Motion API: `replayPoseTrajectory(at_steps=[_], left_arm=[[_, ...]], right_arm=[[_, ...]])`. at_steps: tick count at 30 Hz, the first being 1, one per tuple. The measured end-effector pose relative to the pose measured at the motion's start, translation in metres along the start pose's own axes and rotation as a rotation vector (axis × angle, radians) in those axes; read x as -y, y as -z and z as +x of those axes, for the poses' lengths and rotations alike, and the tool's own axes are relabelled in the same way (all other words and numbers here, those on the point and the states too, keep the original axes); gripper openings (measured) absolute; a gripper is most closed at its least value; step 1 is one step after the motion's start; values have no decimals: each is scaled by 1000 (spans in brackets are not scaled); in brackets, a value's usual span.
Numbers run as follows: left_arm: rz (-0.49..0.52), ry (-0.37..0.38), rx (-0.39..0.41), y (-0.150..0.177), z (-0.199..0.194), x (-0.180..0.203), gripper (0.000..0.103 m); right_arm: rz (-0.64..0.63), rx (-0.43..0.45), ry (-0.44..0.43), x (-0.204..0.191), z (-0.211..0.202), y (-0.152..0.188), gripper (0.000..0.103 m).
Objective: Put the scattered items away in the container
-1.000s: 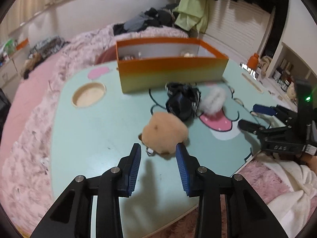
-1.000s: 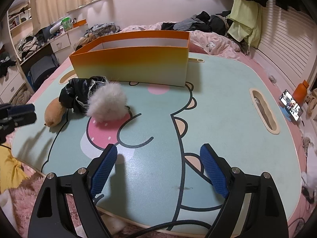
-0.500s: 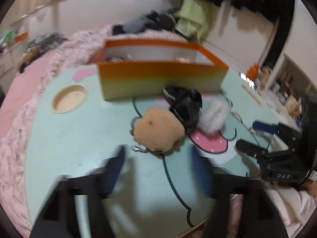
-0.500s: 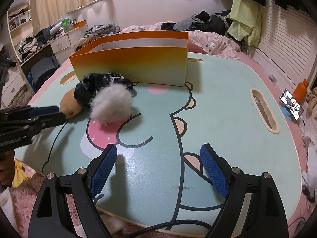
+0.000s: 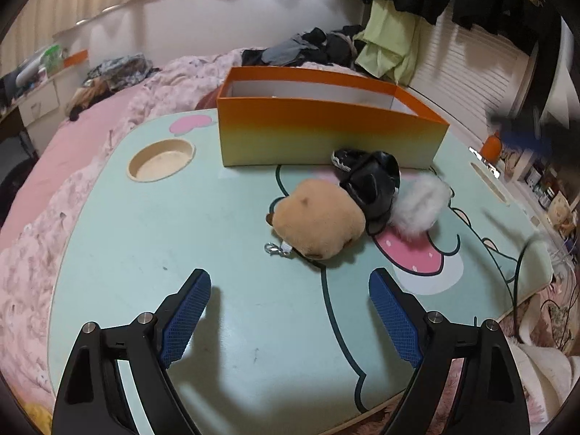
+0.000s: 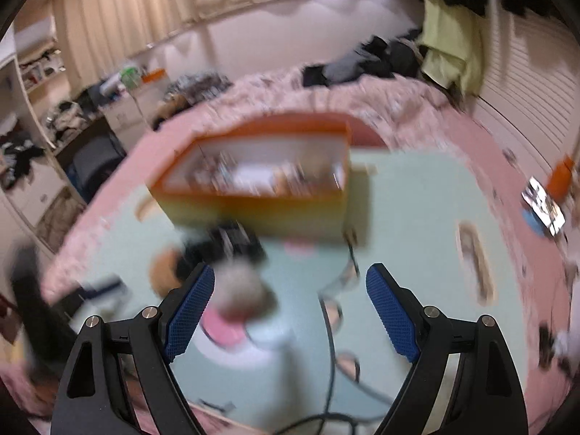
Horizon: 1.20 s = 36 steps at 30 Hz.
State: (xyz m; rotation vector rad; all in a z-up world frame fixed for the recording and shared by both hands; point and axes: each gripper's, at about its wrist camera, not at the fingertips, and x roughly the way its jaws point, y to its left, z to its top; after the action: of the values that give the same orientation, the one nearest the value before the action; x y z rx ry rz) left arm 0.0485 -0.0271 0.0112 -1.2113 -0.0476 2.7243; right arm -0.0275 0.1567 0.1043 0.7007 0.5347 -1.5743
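A tan plush (image 5: 319,224) with a metal clip lies on the mint table (image 5: 145,235). A black pouch-like item (image 5: 373,181) and a white fluffy ball (image 5: 420,206) lie against it, in front of the orange box (image 5: 326,137). My left gripper (image 5: 290,290) hovers short of the plush, jaws opening, nothing between them. The right wrist view is blurred: the box (image 6: 253,214) holds small things I cannot make out. My right gripper (image 6: 290,286) stands open and empty above the white ball (image 6: 243,293). In the left wrist view it is a dark blur (image 5: 525,130) at upper right.
A round cup recess (image 5: 161,159) is sunk in the table's left part, a slot (image 6: 475,261) in its right. Pink bedding (image 5: 54,181) surrounds the table. A cable (image 6: 330,344) runs over the near edge. A phone (image 6: 543,206) and an orange bottle (image 5: 491,146) stand at the right.
My left jaws have spread from narrow to wide, with the plush now farther ahead of them. My right gripper has risen and now looks down into the box, its view blurred.
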Motion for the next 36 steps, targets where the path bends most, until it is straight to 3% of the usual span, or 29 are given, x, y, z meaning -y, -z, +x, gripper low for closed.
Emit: replayPoseTrajectory(at_steps=[5, 7, 9, 14, 21, 22, 29, 36], left_arm=[[27, -15, -4, 6, 2, 5, 89], [32, -14, -2, 7, 1, 6, 89], [36, -15, 1, 8, 0, 6, 89], [37, -14, 3, 8, 0, 5, 90], [55, -21, 1, 9, 0, 8, 91], [56, -21, 1, 9, 0, 8, 92], [60, -23, 3, 9, 1, 9, 92], [64, -28, 5, 9, 1, 12, 93]], right_arm=[[-31, -136, -155, -19, 40, -63, 82], [-30, -223, -170, -26, 70, -73, 58], [-30, -294, -171, -30, 99, -79, 51], [-10, -393, -102, -27, 148, -81, 50], [5, -530, -77, -19, 186, -76, 49], [-1, -530, -69, -18, 189, -76, 34], [-13, -485, -63, -14, 179, -71, 35], [25, -271, -137, -2, 130, -75, 35]])
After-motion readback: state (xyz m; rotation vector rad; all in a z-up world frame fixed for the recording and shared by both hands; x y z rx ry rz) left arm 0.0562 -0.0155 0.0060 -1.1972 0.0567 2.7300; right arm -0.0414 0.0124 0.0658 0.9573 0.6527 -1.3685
